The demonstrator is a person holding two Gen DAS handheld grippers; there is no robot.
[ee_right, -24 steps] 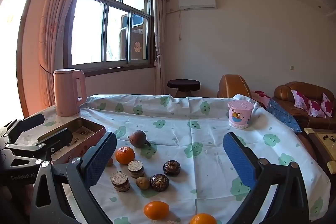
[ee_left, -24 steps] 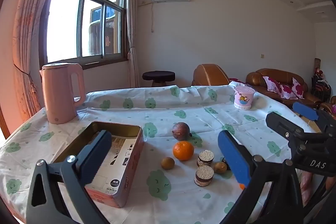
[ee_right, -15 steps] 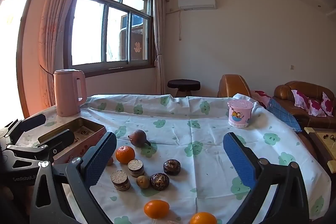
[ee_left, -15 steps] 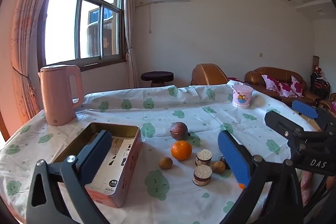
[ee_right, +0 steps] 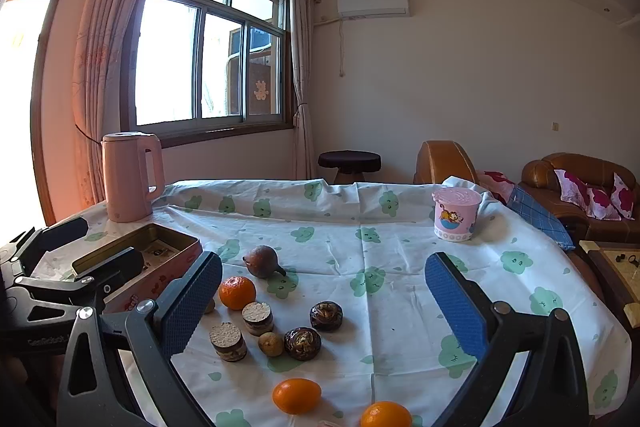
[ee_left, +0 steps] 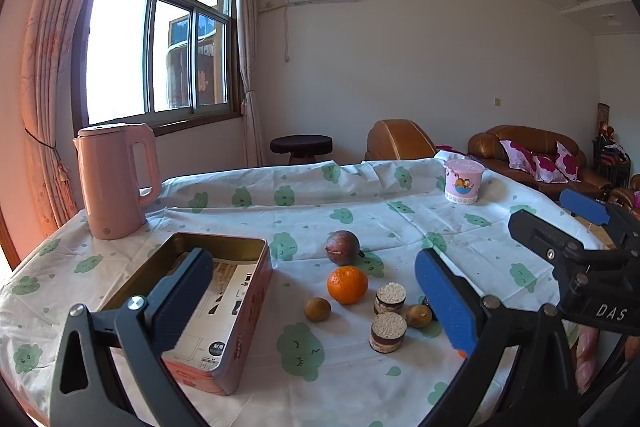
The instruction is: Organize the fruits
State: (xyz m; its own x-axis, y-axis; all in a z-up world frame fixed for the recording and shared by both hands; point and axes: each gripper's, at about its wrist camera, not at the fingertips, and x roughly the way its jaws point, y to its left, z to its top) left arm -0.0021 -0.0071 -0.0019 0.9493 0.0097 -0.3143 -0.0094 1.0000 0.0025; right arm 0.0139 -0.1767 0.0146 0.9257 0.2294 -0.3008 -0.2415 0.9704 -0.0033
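Almost nothing has moved since the earlier frames: both grippers hover over the bench [ee_right: 400,247] as before. The left gripper [ee_left: 314,291] and right gripper [ee_right: 324,301] have their fingers wide apart, holding nothing. Oranges [ee_right: 237,292], a dark pear-shaped fruit [ee_right: 262,261] and small cakes [ee_right: 258,317] lie loose beside the open tin box [ee_left: 240,247].

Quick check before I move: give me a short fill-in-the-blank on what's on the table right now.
1. Both claws, left claw and right claw, are ____.
2. The tin box holds ____ fruit.
3. The kettle is coloured ____.
4. In the right wrist view, ____ oranges lie on the tablecloth.

Missing words: open; no; pink; three
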